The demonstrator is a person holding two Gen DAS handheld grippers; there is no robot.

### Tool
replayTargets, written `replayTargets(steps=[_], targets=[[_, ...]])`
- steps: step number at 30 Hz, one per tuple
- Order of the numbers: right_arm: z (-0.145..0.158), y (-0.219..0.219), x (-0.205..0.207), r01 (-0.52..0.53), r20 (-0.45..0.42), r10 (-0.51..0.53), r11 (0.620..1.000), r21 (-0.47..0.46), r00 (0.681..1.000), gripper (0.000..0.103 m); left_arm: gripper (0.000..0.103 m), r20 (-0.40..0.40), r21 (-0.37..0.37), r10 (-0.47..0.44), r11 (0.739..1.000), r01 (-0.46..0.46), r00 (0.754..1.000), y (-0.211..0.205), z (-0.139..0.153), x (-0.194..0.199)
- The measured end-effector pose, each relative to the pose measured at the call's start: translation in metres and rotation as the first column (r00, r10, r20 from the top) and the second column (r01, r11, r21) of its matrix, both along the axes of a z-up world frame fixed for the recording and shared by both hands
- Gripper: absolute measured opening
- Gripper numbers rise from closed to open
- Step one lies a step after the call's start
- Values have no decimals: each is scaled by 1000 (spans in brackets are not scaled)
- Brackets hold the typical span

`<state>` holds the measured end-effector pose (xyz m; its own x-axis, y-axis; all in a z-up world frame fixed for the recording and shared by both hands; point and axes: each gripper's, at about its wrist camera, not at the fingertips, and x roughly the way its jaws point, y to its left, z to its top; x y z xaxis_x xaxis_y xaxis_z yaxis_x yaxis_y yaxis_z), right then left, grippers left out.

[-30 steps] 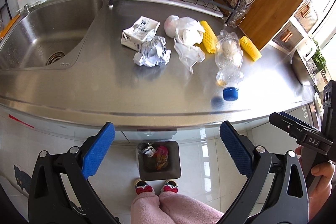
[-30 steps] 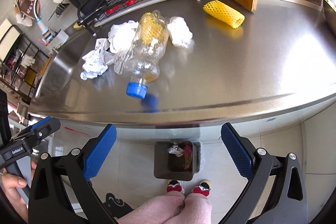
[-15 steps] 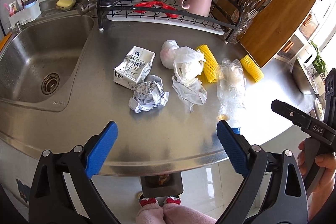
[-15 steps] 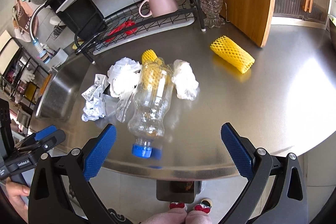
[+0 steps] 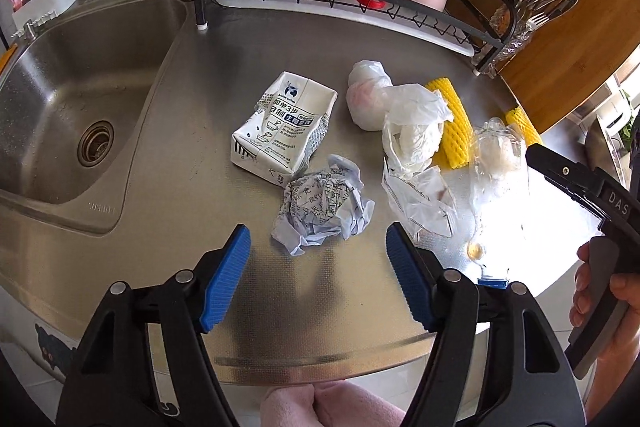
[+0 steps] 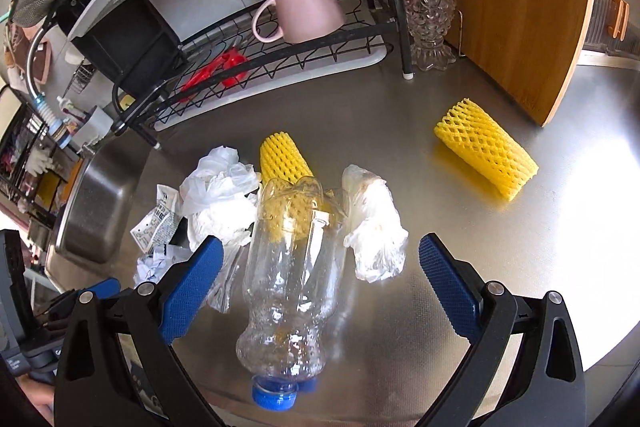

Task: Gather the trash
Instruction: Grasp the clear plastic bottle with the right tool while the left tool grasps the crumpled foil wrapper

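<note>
Clear bottle (image 6: 294, 277) between right gripper (image 6: 320, 281) spread jaws (untouched).

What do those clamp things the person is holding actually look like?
Each hand-held gripper, left and right, has two black plastic arms with triangular cut-outs and silver rivets, tipped with ribbed blue pads. Seen side-on, the right one's black body bears white letters, "DAS". A bare hand grips it; no cables show.

Left tongs (image 5: 318, 277) and right tongs (image 6: 320, 289): black frames, silver screws, ribbed blue pads; pink sleeves, bare fingers
</note>
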<state>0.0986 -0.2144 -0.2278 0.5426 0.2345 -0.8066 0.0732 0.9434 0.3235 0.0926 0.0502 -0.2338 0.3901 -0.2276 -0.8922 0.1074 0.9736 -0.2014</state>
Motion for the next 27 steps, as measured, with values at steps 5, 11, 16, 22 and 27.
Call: replayTargets(steps=[5, 11, 16, 22, 27], targets=[[-7, 10, 13, -9, -20, 9, 1000, 2, 1000, 99, 66, -15, -7, -2, 1000, 2, 1000, 1, -7, 7], [-22, 20, 23, -16, -60, 15, 1000, -26, 998, 99, 61, -37, -21, -14, 1000, 13, 999, 0, -15, 11], [-30, 21, 27, -14, -79, 12, 1000, -24, 997, 99, 52, -39, -52, -24, 998, 22, 999, -3, -19, 13], [-38, 18, 32, -15, -104, 14, 1000, -16, 995, 83, 45, -37, -54, -30, 998, 28, 999, -7, -20, 17], [-40, 14, 30, -18, -106, 18, 1000, -4, 994, 69, 42, -39, -61, -35, 998, 32, 999, -6, -21, 18]])
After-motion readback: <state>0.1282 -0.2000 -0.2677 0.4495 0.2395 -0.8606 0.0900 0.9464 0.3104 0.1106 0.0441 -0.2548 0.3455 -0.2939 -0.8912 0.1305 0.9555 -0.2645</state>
